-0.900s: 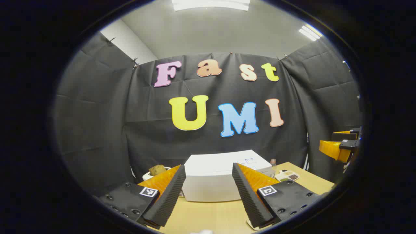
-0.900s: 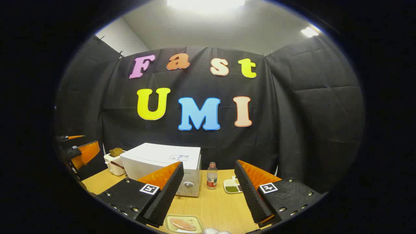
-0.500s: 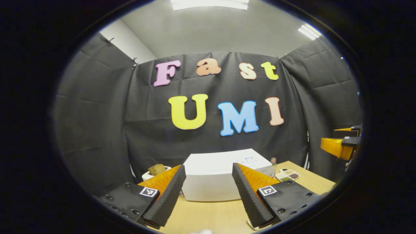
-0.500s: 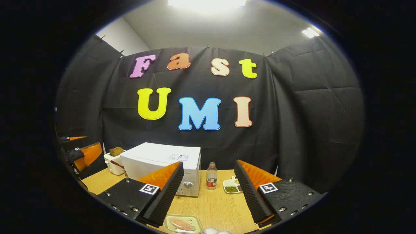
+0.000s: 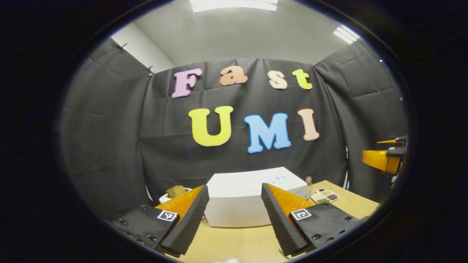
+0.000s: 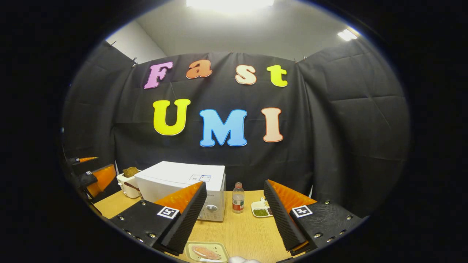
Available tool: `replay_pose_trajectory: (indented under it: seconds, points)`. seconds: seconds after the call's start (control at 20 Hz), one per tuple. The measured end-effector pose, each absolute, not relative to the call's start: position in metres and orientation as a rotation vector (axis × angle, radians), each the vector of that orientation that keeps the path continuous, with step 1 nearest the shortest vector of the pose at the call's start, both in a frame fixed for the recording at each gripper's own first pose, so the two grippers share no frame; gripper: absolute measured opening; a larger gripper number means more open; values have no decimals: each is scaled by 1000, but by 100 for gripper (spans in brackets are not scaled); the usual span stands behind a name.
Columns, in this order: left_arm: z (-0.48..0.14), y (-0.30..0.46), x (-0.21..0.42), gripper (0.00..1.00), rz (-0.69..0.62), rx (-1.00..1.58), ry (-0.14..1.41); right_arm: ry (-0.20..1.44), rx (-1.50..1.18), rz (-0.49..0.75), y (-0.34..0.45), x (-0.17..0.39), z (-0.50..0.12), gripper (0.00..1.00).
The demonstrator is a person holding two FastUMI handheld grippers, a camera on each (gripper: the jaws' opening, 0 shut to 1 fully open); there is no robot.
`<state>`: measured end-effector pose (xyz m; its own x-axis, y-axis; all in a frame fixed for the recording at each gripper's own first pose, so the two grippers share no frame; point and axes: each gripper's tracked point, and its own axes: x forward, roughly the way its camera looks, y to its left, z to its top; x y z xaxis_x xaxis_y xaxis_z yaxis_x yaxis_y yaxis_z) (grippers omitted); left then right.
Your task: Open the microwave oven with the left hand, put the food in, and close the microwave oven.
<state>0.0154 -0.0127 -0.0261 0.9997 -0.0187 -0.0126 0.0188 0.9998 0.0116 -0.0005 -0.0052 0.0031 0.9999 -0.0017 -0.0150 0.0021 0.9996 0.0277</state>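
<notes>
The left gripper (image 5: 234,215) is hanging above the bench (image 5: 234,243) with its jaws spread wide and gripping nothing; the white microwave oven (image 5: 237,204) is sitting just beyond them with its door closed; the right gripper (image 6: 234,215) is likewise gaping empty, with the plate of food (image 6: 206,252) lying below and between its jaws; a bottle (image 6: 238,198) and a divided dish (image 6: 261,211) are standing right of the oven.

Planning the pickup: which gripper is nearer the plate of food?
Right. The plate of food lies just below the open right gripper; the left gripper faces the microwave, farther left.
</notes>
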Motion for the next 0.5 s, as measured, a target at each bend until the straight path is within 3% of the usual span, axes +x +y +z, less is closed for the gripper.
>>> replay_pose_trajectory:
  seconds: [0.5]
  points:
    - [-187, -128, 127, 96, -109, -40, 143, 85, 39, -73, -40, 4, 8, 96]
